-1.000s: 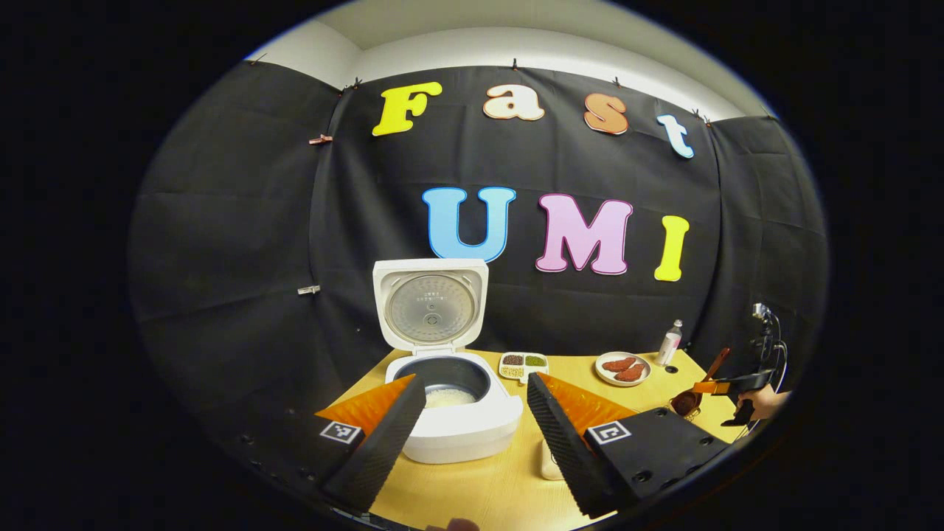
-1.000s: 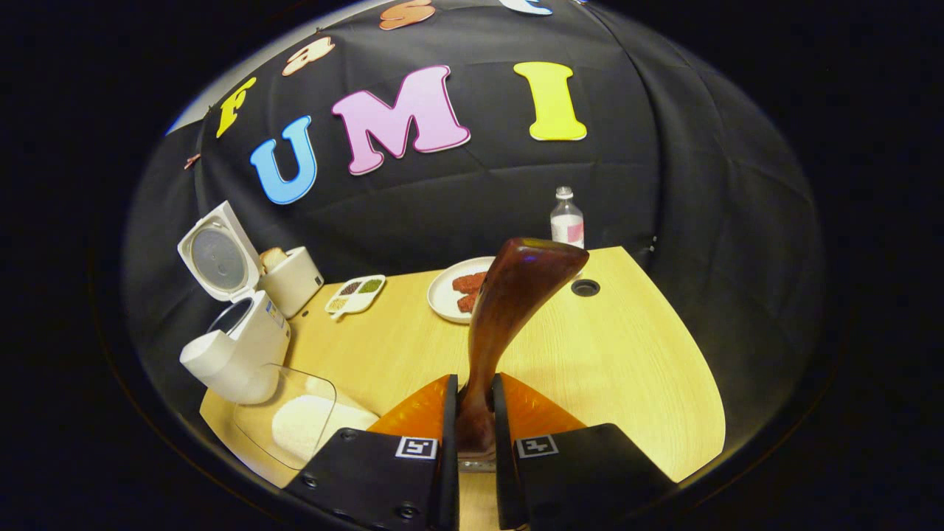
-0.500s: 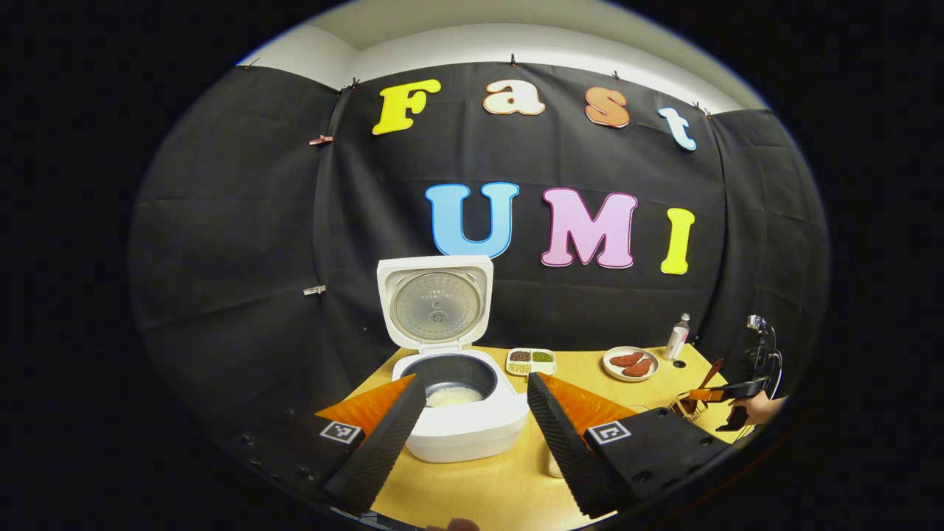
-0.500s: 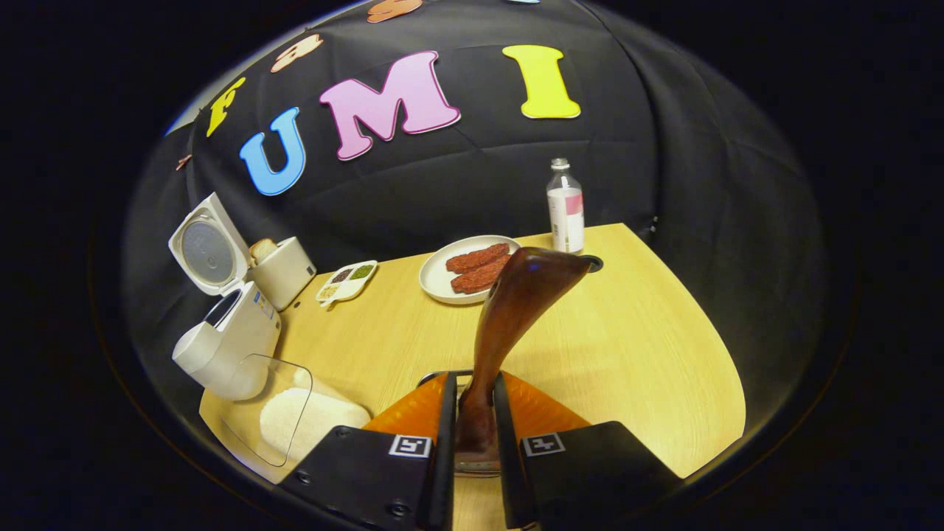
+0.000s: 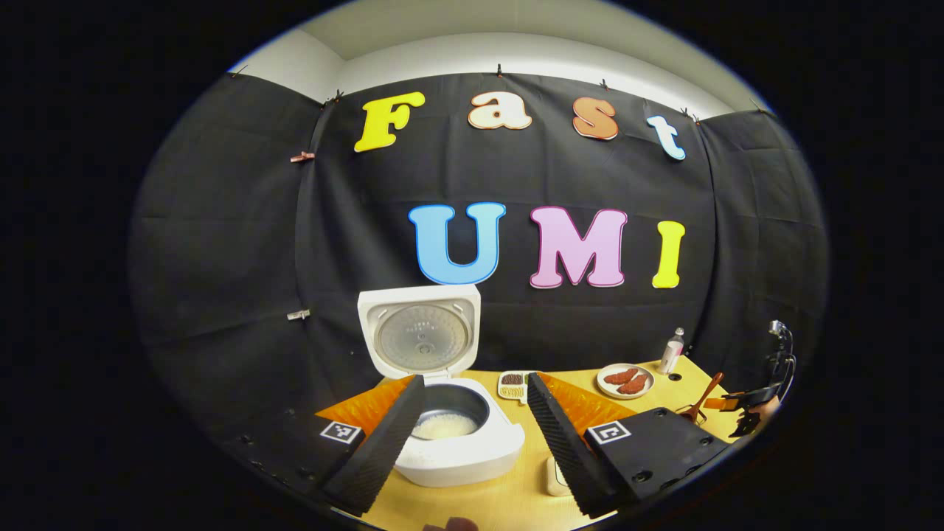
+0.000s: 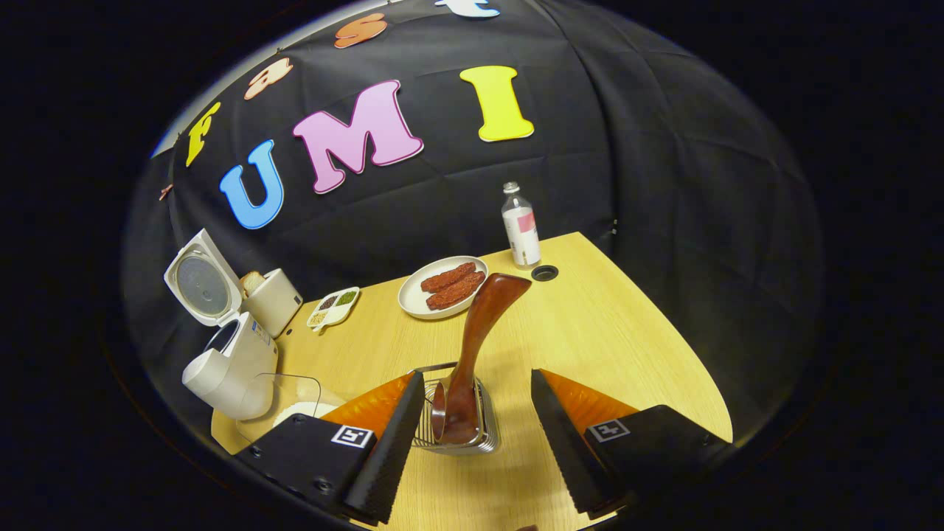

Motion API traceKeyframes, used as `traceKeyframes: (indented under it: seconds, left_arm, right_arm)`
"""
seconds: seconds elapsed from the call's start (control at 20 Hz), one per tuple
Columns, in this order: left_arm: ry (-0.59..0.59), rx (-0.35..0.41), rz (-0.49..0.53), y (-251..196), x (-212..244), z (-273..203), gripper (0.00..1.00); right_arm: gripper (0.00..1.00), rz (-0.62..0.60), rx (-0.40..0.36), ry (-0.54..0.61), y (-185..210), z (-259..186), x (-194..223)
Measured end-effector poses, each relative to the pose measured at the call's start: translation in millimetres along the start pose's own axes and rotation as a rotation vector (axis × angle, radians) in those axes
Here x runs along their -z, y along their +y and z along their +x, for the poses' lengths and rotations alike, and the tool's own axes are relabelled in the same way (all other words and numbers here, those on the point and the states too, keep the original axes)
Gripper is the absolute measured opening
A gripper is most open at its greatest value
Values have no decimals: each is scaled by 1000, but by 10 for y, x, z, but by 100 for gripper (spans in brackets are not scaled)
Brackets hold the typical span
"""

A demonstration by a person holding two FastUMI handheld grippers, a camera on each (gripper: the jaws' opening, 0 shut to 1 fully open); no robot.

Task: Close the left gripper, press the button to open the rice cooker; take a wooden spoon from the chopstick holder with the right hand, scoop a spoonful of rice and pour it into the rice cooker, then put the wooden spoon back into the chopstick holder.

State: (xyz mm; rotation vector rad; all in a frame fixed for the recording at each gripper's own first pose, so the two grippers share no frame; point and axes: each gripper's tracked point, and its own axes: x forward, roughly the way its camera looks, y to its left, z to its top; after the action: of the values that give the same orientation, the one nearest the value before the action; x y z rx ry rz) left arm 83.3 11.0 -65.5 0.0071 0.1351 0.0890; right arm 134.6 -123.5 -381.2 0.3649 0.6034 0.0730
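Pale wood table (image 6: pixel 605 346) against black cloth wall (image 6: pixel 664 184), white ceiling strip above. Right gripper (image 6: pixel 472 442) spread wide, touching nothing; spoon (image 6: pixel 472 354) standing free in wire holder (image 6: pixel 483 435) between its fingers. Left gripper (image 5: pixel 472 435) wide too, hovering before open cooker (image 5: pixel 442 413), rice inside. Far side: plate (image 6: pixel 413 299), bottle (image 6: pixel 520 225), divided dish (image 6: pixel 333 306). Near left: clear rice tub (image 6: pixel 291 402) beside cooker.

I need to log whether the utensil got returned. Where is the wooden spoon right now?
In the right gripper view, the wooden spoon stands bowl-down in the wire chopstick holder on the table, between the open right gripper's fingers, neither touching it.
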Motion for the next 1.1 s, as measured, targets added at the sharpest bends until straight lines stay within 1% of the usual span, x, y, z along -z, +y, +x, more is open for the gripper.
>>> traceKeyframes:
  seconds: [0.05, 0.1, 0.25, 0.3, 0.35, 0.45, 0.6, 0.75, 0.85, 1.1]
  left_arm:
    - [-18, 0, 1, 23, -100, 86, 96]
    - [-38, 0, 6, 40, -210, 161, 96]
    - [-108, -23, 33, 167, -581, 447, 95]
    - [-127, -25, 35, 199, -693, 558, 98]
    - [-138, -29, 33, 225, -785, 681, 95]
    - [-161, -27, 30, 268, -970, 915, 95]
    - [-202, -34, 60, 328, -1248, 1276, 95]
    - [-200, -30, 62, 371, -1342, 1696, 94]
    - [-194, -41, 59, 446, -1349, 1952, 93]
    - [-121, -98, 52, 800, -1111, 2629, 95]
  right_arm:
    - [92, 0, 8, -13, -22, -82, 5]
    - [99, 2, 16, -24, -37, -206, -35]
    - [98, 18, 41, -78, -57, -560, -161]
    - [98, 21, 42, -95, -37, -680, -204]
    - [98, 22, 43, -112, -23, -790, -249]
    - [98, 5, 49, -143, 6, -1008, -343]
    - [98, -36, 61, -190, 73, -1326, -496]
    - [98, -66, 74, -230, 162, -1627, -619]
    - [98, -91, 88, -250, 225, -1822, -661]
    - [98, -107, 119, -285, 410, -2233, -738]
